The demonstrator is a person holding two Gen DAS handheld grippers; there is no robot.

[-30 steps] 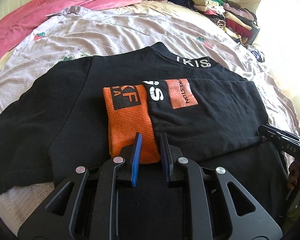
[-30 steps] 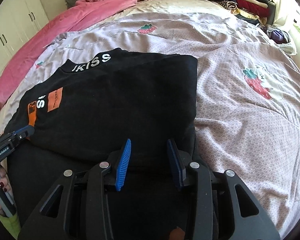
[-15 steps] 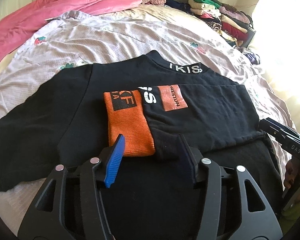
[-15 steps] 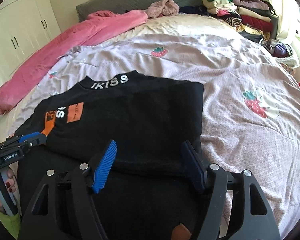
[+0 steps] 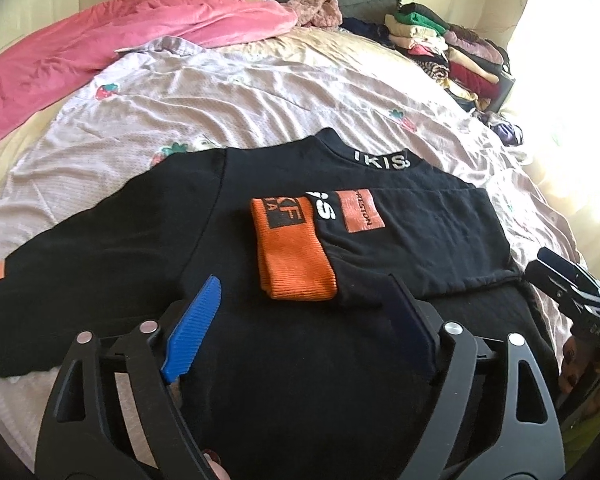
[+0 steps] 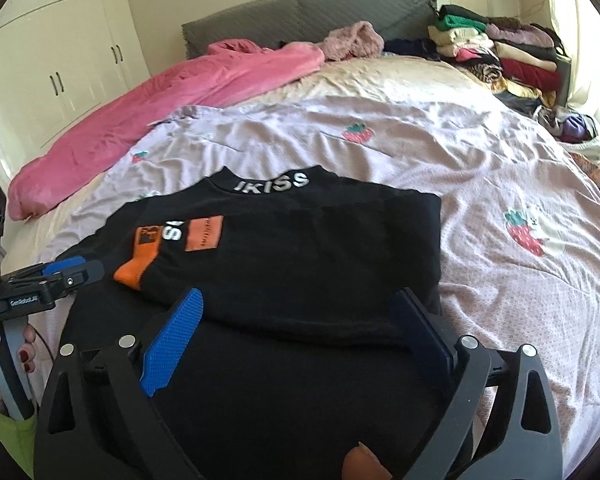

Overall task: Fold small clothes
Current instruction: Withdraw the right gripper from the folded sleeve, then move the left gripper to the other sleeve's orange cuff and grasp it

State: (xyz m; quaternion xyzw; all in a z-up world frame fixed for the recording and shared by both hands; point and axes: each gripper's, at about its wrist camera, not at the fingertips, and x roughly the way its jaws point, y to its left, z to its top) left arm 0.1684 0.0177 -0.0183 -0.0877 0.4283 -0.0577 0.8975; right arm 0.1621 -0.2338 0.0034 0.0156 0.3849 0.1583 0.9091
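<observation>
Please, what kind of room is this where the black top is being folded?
Most likely a home bedroom. The black top lies on a bed with a strawberry-print sheet, a grey padded headboard stands behind, and white wardrobe doors line the wall.

Bright daylight from right, glare blown out there; fisheye bends edges; slight blur overall.

A pink blanket lies bunched along the upper left of the bed. A lilac bedsheet printed with strawberries fills the middle. At upper right, a stack of folded clothes sits by the grey headboard, with a fuzzy pink garment beside it. White wardrobe doors fill the far left.
</observation>
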